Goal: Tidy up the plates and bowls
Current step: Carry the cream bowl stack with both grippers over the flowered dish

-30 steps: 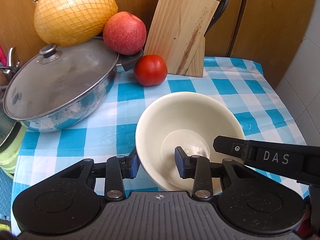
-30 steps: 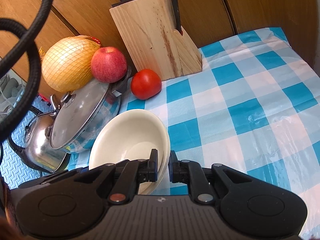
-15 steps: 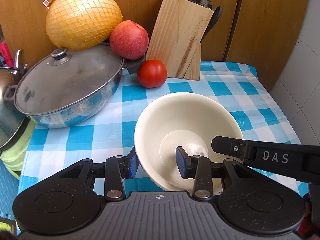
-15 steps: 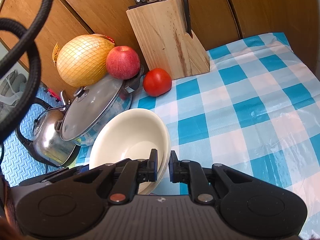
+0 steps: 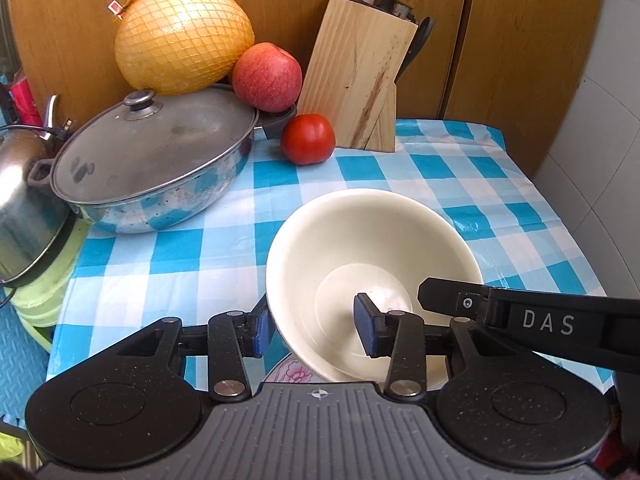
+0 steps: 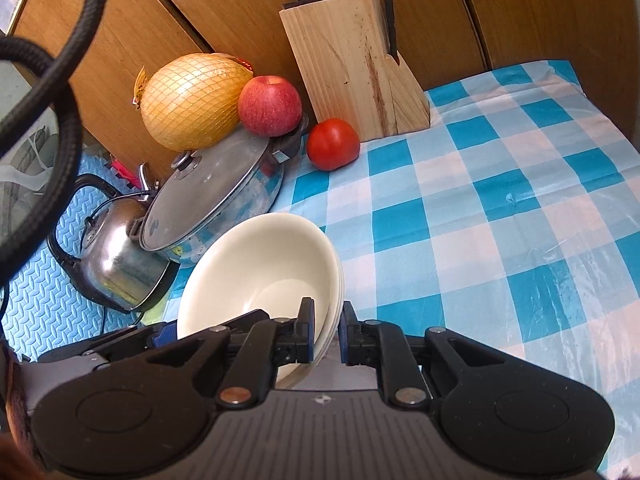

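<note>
A stack of nested cream bowls [image 5: 372, 248] hangs tilted over the checked cloth. My right gripper [image 6: 326, 328] is shut on the stack's near right rim, one pad inside and one outside. In the left wrist view its finger [image 5: 448, 294] reaches in from the right. My left gripper [image 5: 314, 320] straddles the bowls' left wall and its jaws are opening. Its outer pad [image 5: 262, 330] sits by the wall, and the inner pad [image 5: 366, 326] stands free inside the bowl [image 6: 260, 276]. The edge of a floral plate [image 5: 294, 372] shows beneath the bowls.
A lidded steel pot [image 5: 152, 164] stands at the left with a netted pomelo [image 5: 184, 36] and an apple [image 5: 267, 76] resting on it. Behind are a tomato [image 5: 308, 139] and a knife block [image 5: 360, 76]. A kettle [image 5: 24, 208] sits off the cloth's left edge.
Both views have drawn back from the wooden wall, with the bowls carried along in the right gripper. The left jaws stand wider. The floral plate's edge has come into view beneath.
</note>
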`<state>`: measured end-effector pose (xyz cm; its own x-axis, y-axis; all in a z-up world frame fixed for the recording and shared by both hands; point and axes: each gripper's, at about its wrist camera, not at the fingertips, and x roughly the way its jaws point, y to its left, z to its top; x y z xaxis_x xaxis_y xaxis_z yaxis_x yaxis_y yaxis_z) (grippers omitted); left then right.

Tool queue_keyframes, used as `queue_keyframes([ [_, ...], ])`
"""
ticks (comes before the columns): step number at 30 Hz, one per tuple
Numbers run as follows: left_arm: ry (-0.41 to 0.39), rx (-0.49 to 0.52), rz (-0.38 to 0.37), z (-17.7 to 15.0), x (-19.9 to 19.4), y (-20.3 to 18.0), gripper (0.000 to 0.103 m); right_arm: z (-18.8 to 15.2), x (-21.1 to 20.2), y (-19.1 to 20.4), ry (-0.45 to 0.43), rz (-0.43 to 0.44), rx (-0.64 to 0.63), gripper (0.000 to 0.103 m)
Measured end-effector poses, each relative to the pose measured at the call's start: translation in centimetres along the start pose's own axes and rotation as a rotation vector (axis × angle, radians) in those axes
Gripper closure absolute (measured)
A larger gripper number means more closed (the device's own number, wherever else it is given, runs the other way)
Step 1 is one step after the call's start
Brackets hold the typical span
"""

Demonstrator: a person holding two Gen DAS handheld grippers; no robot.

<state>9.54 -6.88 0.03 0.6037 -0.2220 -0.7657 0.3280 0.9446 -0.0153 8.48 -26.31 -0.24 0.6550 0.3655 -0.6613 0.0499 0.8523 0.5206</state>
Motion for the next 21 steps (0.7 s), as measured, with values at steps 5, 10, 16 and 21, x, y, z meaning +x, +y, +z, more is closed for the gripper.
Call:
queue_keyframes([
  [5,-0.009,-0.006,-0.010,-1.1,-1.1,0.1,0.053,-1.4,-0.9,0.4,0.002,0.010,-0.004,0.089],
  [10,-0.016,0.003,-0.015,-2.4,-2.2,-0.1,0.053,-2.8,-1.8,0.6,0.003,0.014,-0.001,0.089],
  [16,-0.021,0.014,-0.028,-3.5,-3.2,-0.3,0.052,-4.0,-2.7,0.5,0.002,0.017,0.004,0.088],
  [21,-0.014,0.018,-0.037,-4.4,-3.6,-0.5,0.052,-5.0,-3.2,0.5,0.011,0.013,0.001,0.088],
])
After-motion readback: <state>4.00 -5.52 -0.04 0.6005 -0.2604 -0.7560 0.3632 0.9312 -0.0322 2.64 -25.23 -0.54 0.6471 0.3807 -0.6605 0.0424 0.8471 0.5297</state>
